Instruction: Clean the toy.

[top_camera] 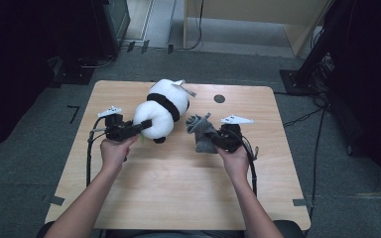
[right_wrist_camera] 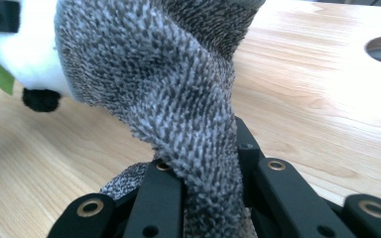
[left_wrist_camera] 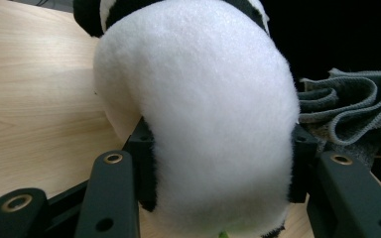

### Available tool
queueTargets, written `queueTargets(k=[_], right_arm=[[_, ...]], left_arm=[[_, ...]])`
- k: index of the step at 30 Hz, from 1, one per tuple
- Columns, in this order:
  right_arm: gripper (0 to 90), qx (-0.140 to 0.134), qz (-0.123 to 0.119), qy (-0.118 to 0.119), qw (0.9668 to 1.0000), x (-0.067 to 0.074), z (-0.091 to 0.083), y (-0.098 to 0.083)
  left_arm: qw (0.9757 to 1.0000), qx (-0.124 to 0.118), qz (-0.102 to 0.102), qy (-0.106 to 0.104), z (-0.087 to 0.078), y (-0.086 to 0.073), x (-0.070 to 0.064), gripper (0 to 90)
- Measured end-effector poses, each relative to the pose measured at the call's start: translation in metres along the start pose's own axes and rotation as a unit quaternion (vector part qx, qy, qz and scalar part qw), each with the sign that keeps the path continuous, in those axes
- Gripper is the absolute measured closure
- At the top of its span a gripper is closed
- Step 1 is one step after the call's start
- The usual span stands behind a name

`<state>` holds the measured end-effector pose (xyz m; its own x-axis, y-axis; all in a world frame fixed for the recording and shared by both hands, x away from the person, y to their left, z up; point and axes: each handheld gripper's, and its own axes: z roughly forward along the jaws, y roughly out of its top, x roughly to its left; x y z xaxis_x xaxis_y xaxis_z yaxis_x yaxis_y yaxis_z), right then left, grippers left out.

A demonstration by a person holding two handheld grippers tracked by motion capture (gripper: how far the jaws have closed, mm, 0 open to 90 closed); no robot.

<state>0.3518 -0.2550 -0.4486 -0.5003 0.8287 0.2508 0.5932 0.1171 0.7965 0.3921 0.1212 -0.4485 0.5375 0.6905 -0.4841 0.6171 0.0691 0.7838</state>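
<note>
A black-and-white plush panda (top_camera: 162,109) lies near the far middle of the wooden table (top_camera: 178,173). My left gripper (top_camera: 144,124) is shut on its white rear end; in the left gripper view the jaws press into the panda (left_wrist_camera: 203,114) from both sides. A grey knitted cloth (top_camera: 202,133) hangs bunched just right of the panda, and my right gripper (top_camera: 217,140) is shut on it. In the right gripper view the grey cloth (right_wrist_camera: 168,84) rises from between the closed jaws, with the panda (right_wrist_camera: 25,54) at the far left. The grey cloth (left_wrist_camera: 347,106) also appears at the right of the left gripper view.
A round hole (top_camera: 219,98) sits in the tabletop near the far edge, right of the panda. Dark equipment stands (top_camera: 322,54) and cables lie on the grey floor around the table. Both forearms come in from the near edge.
</note>
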Motion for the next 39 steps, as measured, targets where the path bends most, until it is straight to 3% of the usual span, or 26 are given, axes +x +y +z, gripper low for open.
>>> queueTargets(k=[5, 11, 17, 21, 23, 28, 31, 34, 39], right_arm=[[79.8, -0.009, -0.007, -0.008, 0.9999, -0.005, -0.006, -0.001], [79.5, -0.018, 0.000, -0.020, 0.9996, -0.016, -0.009, 0.000], [79.2, 0.000, -0.006, -0.036, 0.9993, -0.030, -0.010, 0.000], [79.0, 0.014, -0.017, -0.048, 0.9986, -0.041, -0.011, -0.002], [78.9, 0.022, -0.021, -0.058, 0.9978, -0.048, -0.012, -0.004], [79.0, 0.012, 0.020, -0.061, 0.9978, -0.069, -0.012, -0.012], [78.6, 0.006, 0.038, -0.061, 0.9974, -0.078, -0.007, -0.015], [77.8, 0.011, 0.041, -0.068, 0.9968, -0.085, 0.001, -0.019], [77.6, 0.029, 0.032, -0.074, 0.9963, -0.090, 0.015, -0.023]], left_arm=[[0.9997, -0.007, 0.012, 0.018, -0.007, 0.004, 0.011, 48.7], [0.9996, -0.012, 0.006, 0.024, -0.016, 0.005, 0.026, 48.6], [0.9990, -0.009, 0.007, 0.042, -0.020, 0.007, 0.037, 48.6], [0.9985, -0.008, 0.020, 0.051, -0.025, 0.008, 0.048, 48.4], [0.9981, -0.010, 0.013, 0.059, -0.027, 0.009, 0.054, 48.3], [0.9969, -0.017, 0.003, 0.076, -0.025, 0.008, 0.066, 48.2], [0.9972, -0.022, -0.003, 0.072, -0.021, 0.006, 0.074, 48.1], [0.9970, -0.027, -0.016, 0.070, -0.017, 0.004, 0.081, 47.7], [0.9972, -0.011, -0.024, 0.070, -0.010, 0.001, 0.092, 44.9]])
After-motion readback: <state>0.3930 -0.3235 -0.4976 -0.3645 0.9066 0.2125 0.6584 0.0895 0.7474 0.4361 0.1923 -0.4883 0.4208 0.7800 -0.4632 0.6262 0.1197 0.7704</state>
